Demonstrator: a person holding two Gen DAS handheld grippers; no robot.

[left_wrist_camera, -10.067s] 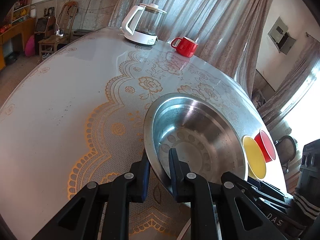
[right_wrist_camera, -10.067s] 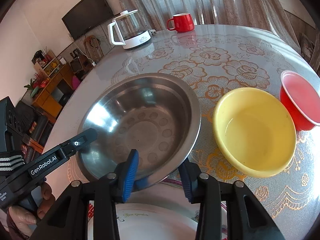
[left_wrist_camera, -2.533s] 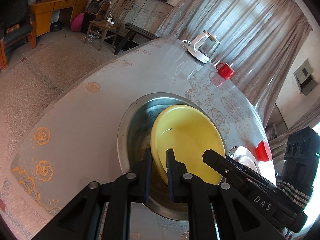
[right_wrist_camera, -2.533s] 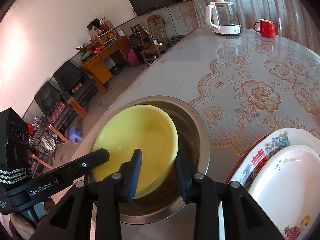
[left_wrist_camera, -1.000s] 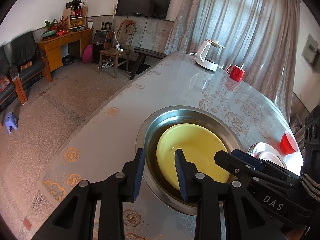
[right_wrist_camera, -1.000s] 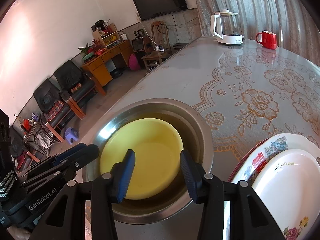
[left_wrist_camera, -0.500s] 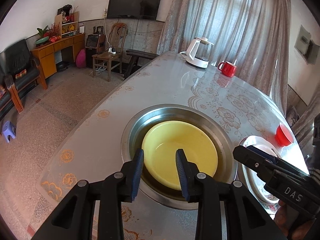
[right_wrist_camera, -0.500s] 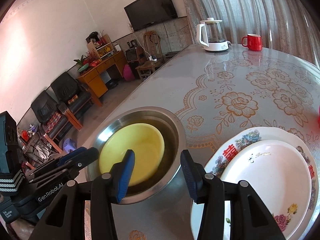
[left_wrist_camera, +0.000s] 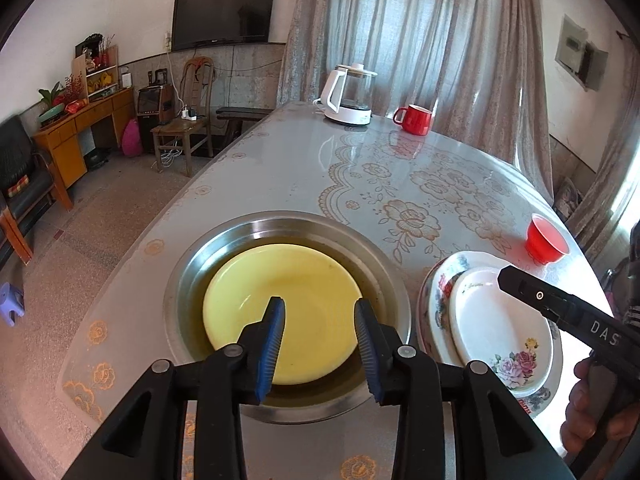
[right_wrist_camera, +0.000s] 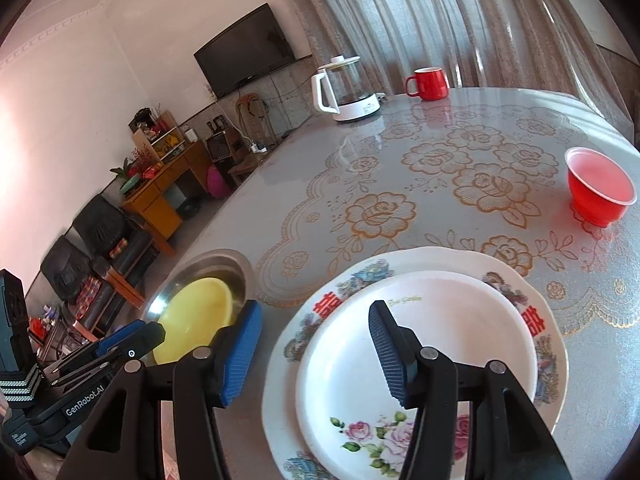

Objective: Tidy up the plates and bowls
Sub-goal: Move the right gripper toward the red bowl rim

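A yellow bowl (left_wrist_camera: 288, 280) sits inside a steel basin (left_wrist_camera: 280, 224) near the table's front edge; both also show in the right wrist view, the bowl (right_wrist_camera: 196, 304) inside the basin (right_wrist_camera: 216, 264). My left gripper (left_wrist_camera: 319, 324) is open and empty, just above the bowl's near side. A small white plate (right_wrist_camera: 440, 320) lies on a larger flowered plate (right_wrist_camera: 400, 264) to the right of the basin. My right gripper (right_wrist_camera: 314, 344) is open and empty above the plates' near left part. A red bowl (right_wrist_camera: 600, 192) stands beyond the plates.
A white kettle (left_wrist_camera: 350, 96) and a red mug (left_wrist_camera: 416, 120) stand at the table's far side. The table edge (left_wrist_camera: 132, 248) runs close to the left of the basin, with floor, chairs and a cabinet beyond.
Both grippers let go of the yellow bowl, which settled flat in the basin, then opened and drew back. My right gripper has swung right, over the stacked plates.
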